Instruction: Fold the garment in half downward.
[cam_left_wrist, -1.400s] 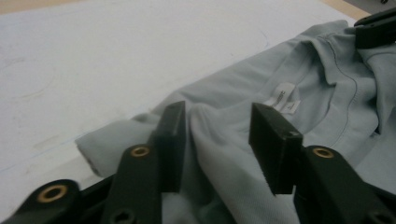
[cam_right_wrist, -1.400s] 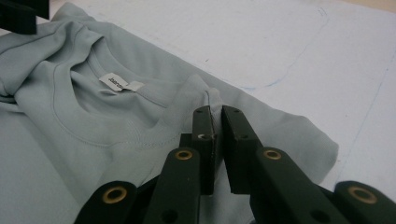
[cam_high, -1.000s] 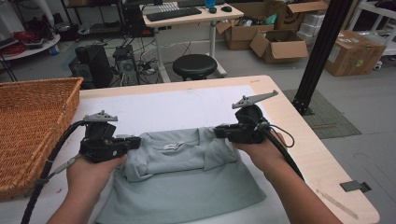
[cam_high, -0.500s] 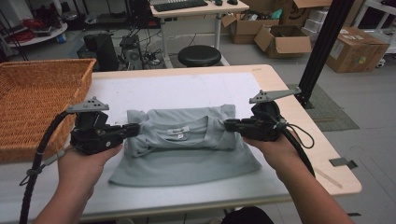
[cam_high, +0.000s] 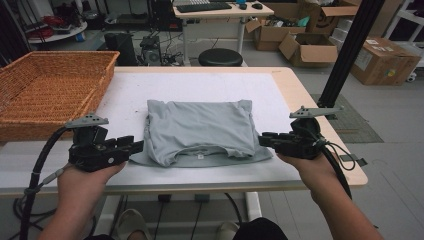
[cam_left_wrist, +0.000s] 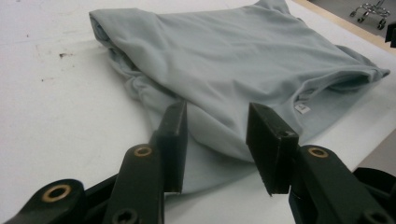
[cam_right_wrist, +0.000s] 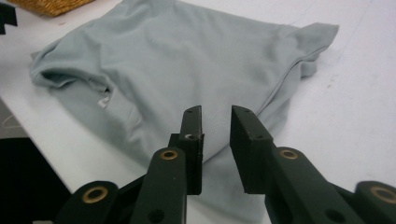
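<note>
Between both grippers, released, lies the shirt (cam_high: 200, 131).

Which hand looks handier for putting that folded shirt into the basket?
Probably the left: the left gripper sits at the grey shirt on the wicker basket's side, jaws just opened.

We see a plain pale grey-blue cotton T-shirt (cam_high: 200, 131) with a small white neck label, lying on a white tabletop (cam_high: 130, 95) edged in light wood. Beside it stands a golden-brown woven wicker basket (cam_high: 50, 90). Both grippers are black.
</note>
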